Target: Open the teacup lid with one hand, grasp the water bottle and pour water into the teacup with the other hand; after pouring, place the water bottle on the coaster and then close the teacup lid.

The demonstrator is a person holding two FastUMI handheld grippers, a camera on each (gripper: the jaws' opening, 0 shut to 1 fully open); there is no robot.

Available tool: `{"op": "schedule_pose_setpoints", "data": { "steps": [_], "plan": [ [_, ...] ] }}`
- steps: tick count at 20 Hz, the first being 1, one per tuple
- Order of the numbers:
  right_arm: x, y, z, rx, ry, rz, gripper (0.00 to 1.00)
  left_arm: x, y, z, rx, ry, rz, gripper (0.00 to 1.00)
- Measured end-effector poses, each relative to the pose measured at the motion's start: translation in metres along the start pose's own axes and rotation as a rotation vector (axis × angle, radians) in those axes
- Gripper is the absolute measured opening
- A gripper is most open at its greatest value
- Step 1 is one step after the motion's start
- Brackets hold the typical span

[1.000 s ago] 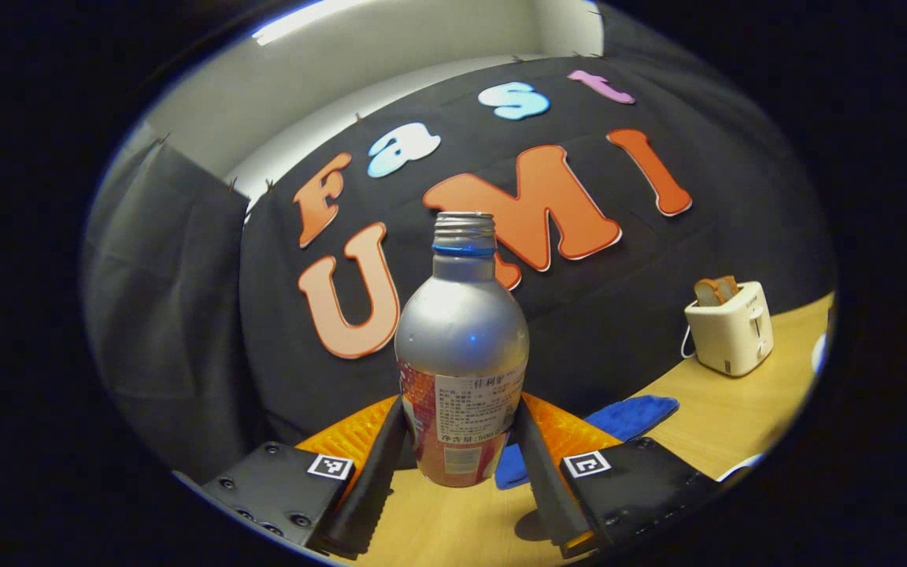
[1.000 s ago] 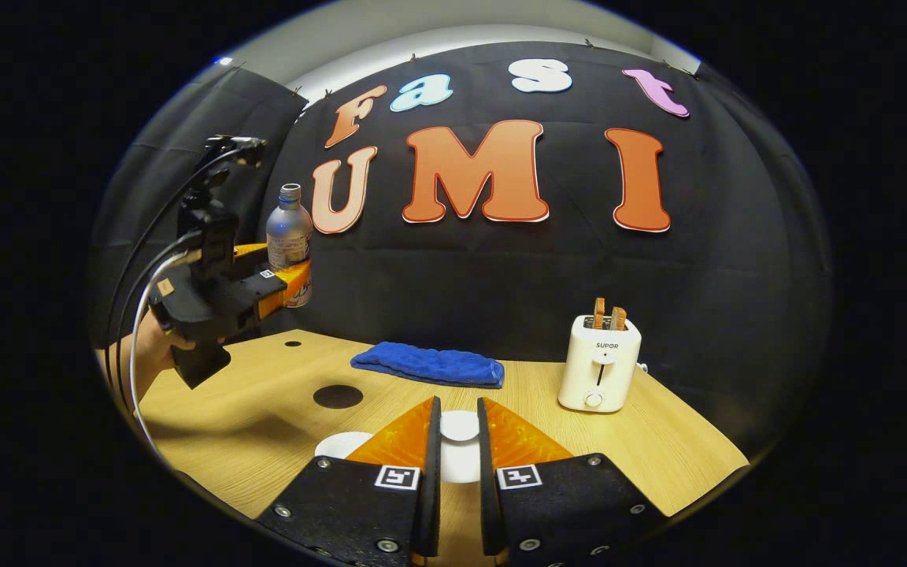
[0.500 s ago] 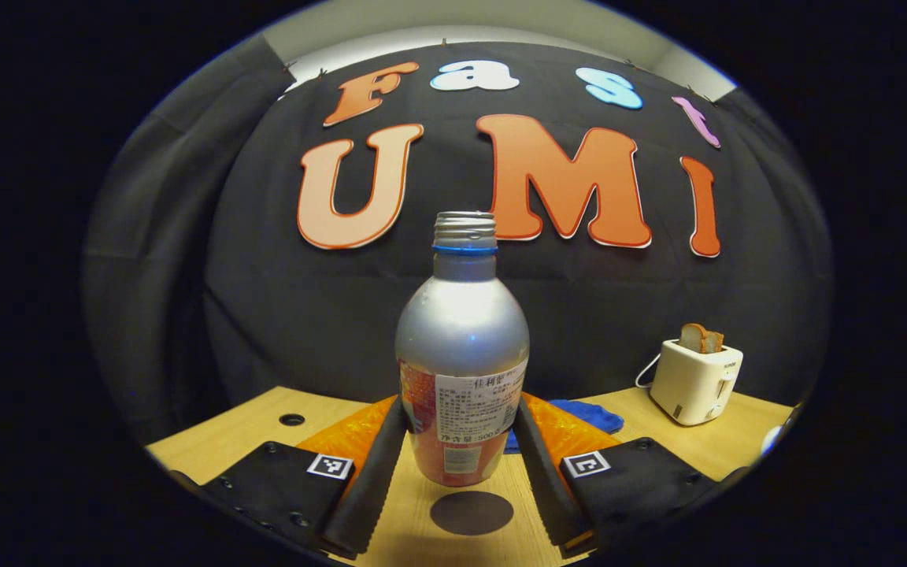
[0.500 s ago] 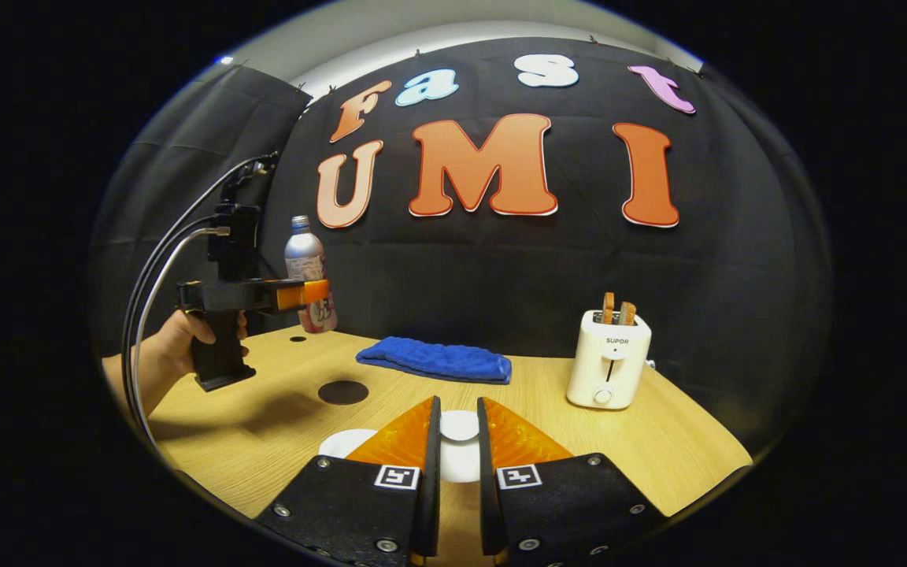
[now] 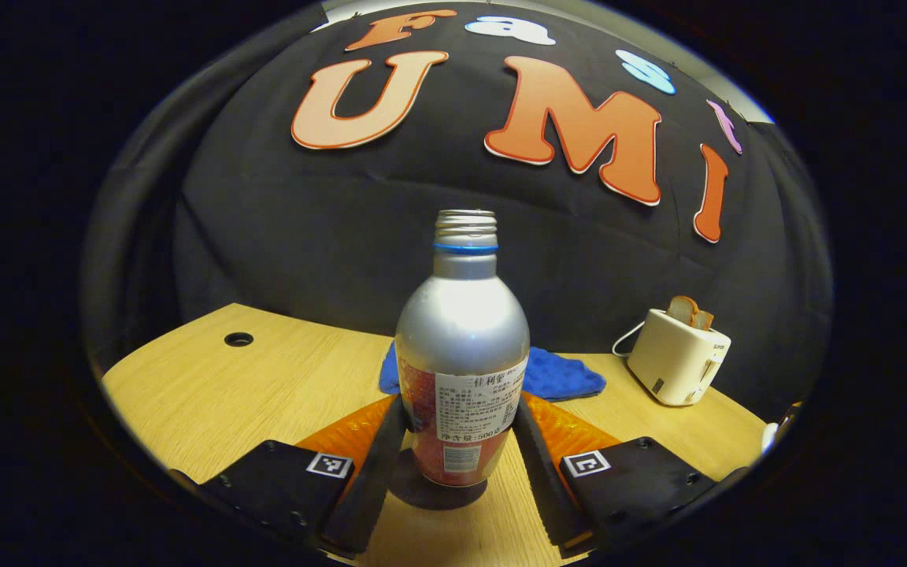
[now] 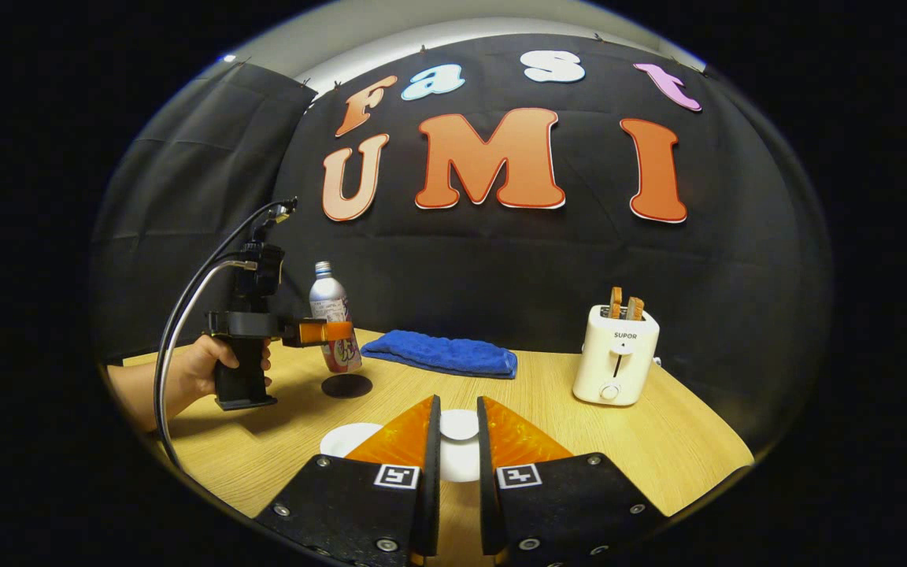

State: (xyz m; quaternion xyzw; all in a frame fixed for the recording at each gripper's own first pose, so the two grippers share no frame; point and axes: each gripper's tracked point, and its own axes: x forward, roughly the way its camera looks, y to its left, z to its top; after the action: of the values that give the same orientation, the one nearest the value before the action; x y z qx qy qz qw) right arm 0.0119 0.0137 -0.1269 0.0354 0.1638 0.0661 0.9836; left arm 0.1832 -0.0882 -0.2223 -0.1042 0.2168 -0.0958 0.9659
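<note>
Left gripper (image 5: 453,441): we log it clamped on the water bottle (image 5: 461,346), one finger pressing each side of the labelled lower body. Bottle upright, uncapped, its base directly over the dark round coaster (image 5: 438,492). We cannot tell from either view whether the base touches the coaster or sits just above it.

Right gripper (image 6: 457,449): fingers drawn close together on the knob of the teacup lid (image 6: 460,425), held above the white teacup (image 6: 351,439).

Other items on the wooden table (image 5: 225,386): blue cloth (image 6: 442,354), white toaster (image 6: 615,366).

Risk, in our judgement: releasing before the base is seated and centred could tip the open bottle, since it is tall and narrow.

Change from a second ago: the bottle was held high against the wall, with the coaster well apart. It has come down onto the coaster's spot. The right gripper is unchanged.
</note>
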Motion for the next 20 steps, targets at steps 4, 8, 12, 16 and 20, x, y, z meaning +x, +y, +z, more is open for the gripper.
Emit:
{"op": "schedule_pose_setpoints", "data": {
  "steps": [4,8,12,16,20],
  "plan": [
    [0.003,0.001,-0.002,0.008,0.002,0.006,0.22,0.005,0.001,-0.016,0.005,0.046,0.0,0.82],
    [0.006,0.006,-0.01,0.002,0.024,0.024,0.22,0.013,0.006,-0.029,0.011,0.085,0.018,0.82],
    [0.008,0.014,-0.007,0.014,0.017,0.044,0.22,0.012,0.003,-0.032,0.032,0.094,0.007,0.87],
    [0.01,0.02,-0.006,0.024,0.01,0.057,0.22,0.006,-0.007,-0.046,0.097,0.116,-0.031,0.84],
    [0.012,0.027,-0.003,0.024,0.005,0.067,0.22,0.0,-0.011,-0.047,0.12,0.092,-0.03,0.94]
  ]
}}
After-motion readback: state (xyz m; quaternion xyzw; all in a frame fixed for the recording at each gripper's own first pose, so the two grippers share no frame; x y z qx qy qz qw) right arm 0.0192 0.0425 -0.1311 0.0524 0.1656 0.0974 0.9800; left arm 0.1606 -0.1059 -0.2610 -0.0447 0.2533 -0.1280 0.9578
